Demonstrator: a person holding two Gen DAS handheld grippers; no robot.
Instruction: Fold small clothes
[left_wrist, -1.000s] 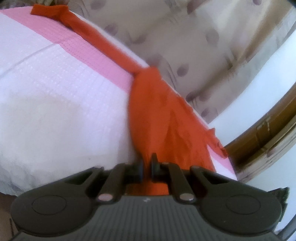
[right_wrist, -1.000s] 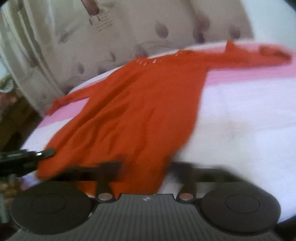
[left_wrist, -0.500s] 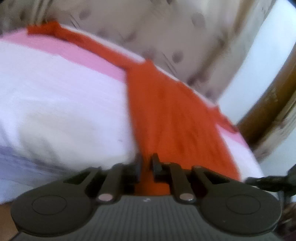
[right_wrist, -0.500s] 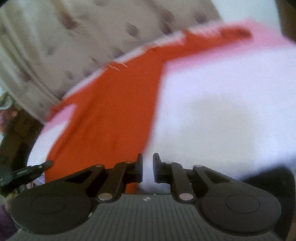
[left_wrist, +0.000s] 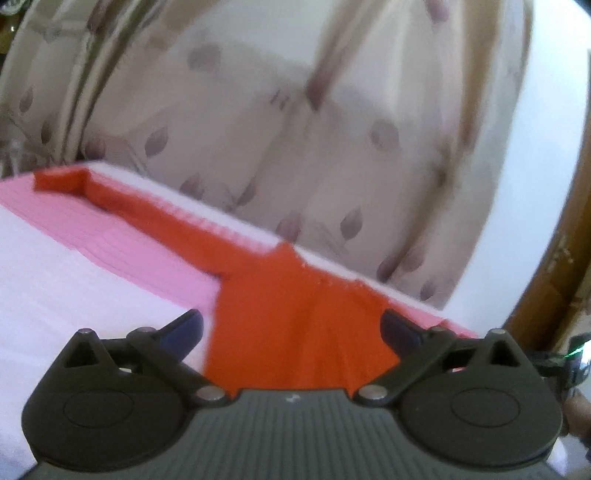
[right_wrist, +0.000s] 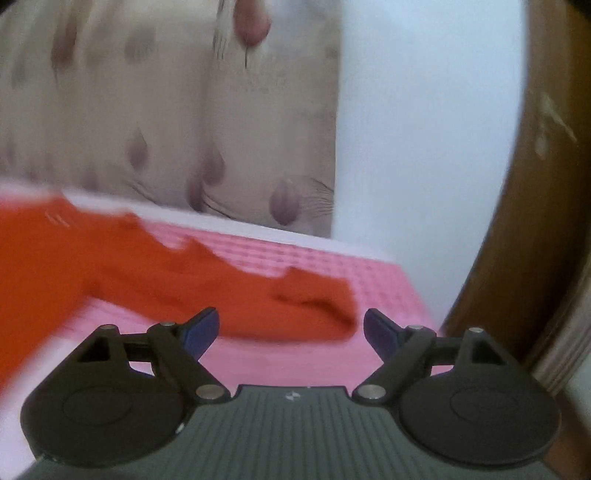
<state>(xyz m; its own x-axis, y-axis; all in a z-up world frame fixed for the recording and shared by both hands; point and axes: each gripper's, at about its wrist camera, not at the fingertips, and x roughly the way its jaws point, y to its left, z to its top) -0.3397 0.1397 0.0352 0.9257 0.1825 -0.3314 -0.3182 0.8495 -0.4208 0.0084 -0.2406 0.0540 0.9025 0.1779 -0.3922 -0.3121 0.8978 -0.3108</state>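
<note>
Left wrist view: the left gripper had its jaws wide apart over the orange garment, which lay flat along the bed's far edge. Right wrist view: the right gripper stood with jaws apart before the garment's sleeve near the bed's far corner.

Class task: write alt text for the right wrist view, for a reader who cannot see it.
The right gripper, jaws wide apart, points at the sleeve end of an orange top lying on a pink-and-white bedcover. A patterned curtain hangs behind.
</note>
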